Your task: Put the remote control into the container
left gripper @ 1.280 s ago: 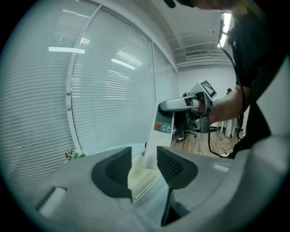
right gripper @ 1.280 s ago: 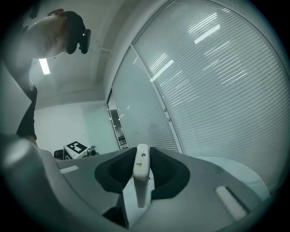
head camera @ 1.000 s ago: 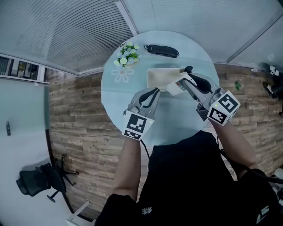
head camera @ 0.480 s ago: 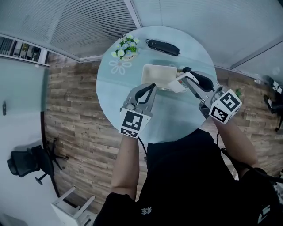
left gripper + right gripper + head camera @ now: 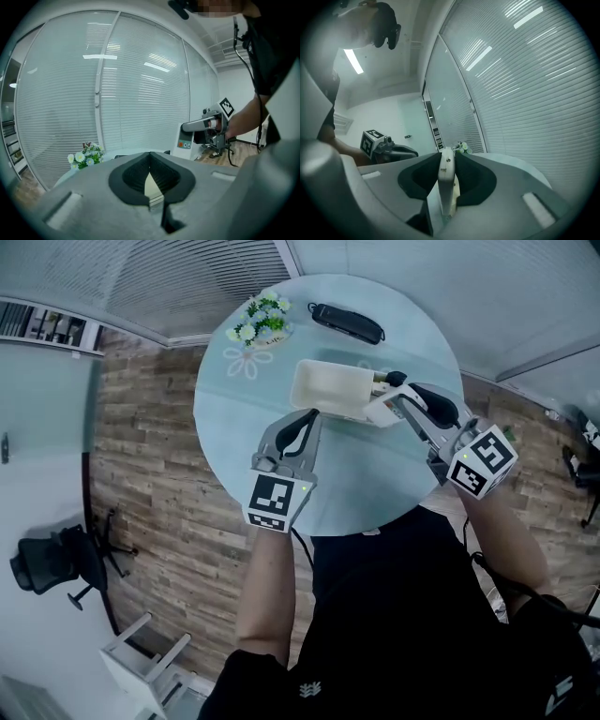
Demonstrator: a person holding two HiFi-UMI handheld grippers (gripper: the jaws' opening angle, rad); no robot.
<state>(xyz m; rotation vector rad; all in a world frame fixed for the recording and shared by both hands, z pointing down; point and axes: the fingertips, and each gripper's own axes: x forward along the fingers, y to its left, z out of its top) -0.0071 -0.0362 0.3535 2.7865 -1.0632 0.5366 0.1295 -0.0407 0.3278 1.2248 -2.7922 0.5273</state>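
Observation:
A cream rectangular container [image 5: 330, 387] lies on the round glass table [image 5: 375, 474]. My right gripper [image 5: 397, 396] is shut on a white remote control [image 5: 379, 410], which hangs at the container's right end, just over its rim. In the right gripper view the remote [image 5: 446, 183] stands edge-on between the pads of the right gripper [image 5: 447, 164]. My left gripper [image 5: 310, 417] is shut and empty, just in front of the container's near side. In the left gripper view the left gripper [image 5: 150, 161] has its jaws together, and the remote [image 5: 184, 140] shows at the right.
A black remote-like object [image 5: 348, 322] lies at the table's far edge. A small pot of white flowers [image 5: 257, 319] stands at the far left. Beyond the table are slatted glass walls, and below it a wooden floor [image 5: 150, 427].
My right gripper has carried the white remote down and closer to the container's right rim. The left gripper has sunk a little, rolled, and its jaws have come together.

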